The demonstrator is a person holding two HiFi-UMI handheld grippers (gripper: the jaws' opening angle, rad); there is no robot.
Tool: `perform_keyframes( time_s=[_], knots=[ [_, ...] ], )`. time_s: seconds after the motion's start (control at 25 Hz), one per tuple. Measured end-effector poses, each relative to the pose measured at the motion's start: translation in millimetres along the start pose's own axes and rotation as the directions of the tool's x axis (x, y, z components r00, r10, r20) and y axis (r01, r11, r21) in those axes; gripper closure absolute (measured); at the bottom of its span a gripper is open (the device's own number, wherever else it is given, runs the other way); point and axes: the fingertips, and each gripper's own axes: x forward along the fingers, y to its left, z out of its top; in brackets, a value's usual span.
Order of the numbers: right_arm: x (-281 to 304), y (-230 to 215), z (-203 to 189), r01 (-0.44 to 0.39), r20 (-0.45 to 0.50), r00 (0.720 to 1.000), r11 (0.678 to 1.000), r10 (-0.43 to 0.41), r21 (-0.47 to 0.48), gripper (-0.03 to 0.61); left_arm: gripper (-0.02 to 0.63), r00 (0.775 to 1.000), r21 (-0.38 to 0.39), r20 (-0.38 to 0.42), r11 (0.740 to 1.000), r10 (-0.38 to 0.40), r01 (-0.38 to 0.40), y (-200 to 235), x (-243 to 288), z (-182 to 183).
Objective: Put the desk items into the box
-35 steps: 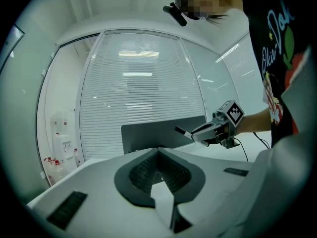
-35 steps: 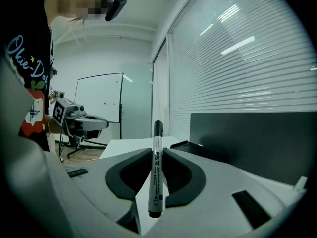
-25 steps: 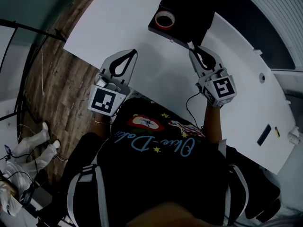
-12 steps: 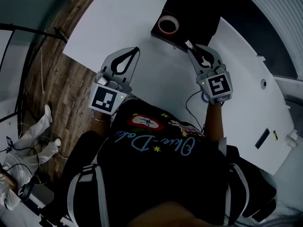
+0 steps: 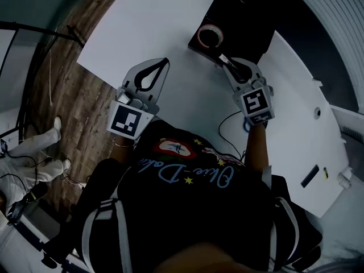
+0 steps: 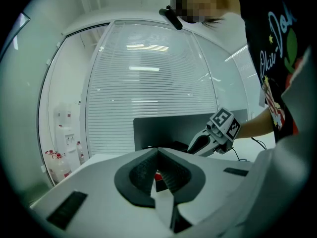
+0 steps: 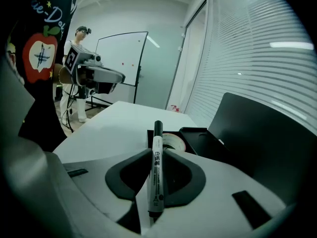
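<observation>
The right gripper is now hanging closer to the black box than before, clamping a whiteboard marker that is pointing lengthwise toward the box

Wood floor lies left of the white bench. I see window blinds behind, and a whiteboard beside a person in white.

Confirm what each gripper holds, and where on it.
A marker, in the right gripper, clamped by its white barrel, one black end poking forward. The left gripper is shut, empty.
</observation>
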Motion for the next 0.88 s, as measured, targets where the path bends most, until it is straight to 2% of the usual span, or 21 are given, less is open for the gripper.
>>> perform_keyframes(
  time_s=[0.16, 0.4, 0.88],
  knots=[
    [8.0, 4.4, -5.8, -0.031, -0.026, 0.999, 0.999, 0.031, -0.01, 0.512, 0.617, 1.0, -0.008, -0.004, 1.0, 0.021, -0.021, 4.8, -2.7, 0.0],
    [16.0, 8.9, -9.0, -0.063, -0.059, 0.997, 0.994, 0.058, -0.086, 0.512, 0.617, 0.999, -0.013, -0.005, 0.999, 0.032, -0.032, 6.0, -2.4, -0.3],
    [31.1, 9.8, -28.0, -0.106, -0.091, 0.991, 0.993, 0.101, -0.055, 0.512, 0.617, 0.999, -0.02, -0.031, 0.999, 0.026, -0.026, 8.5, 3.4, -11.3]
  ],
)
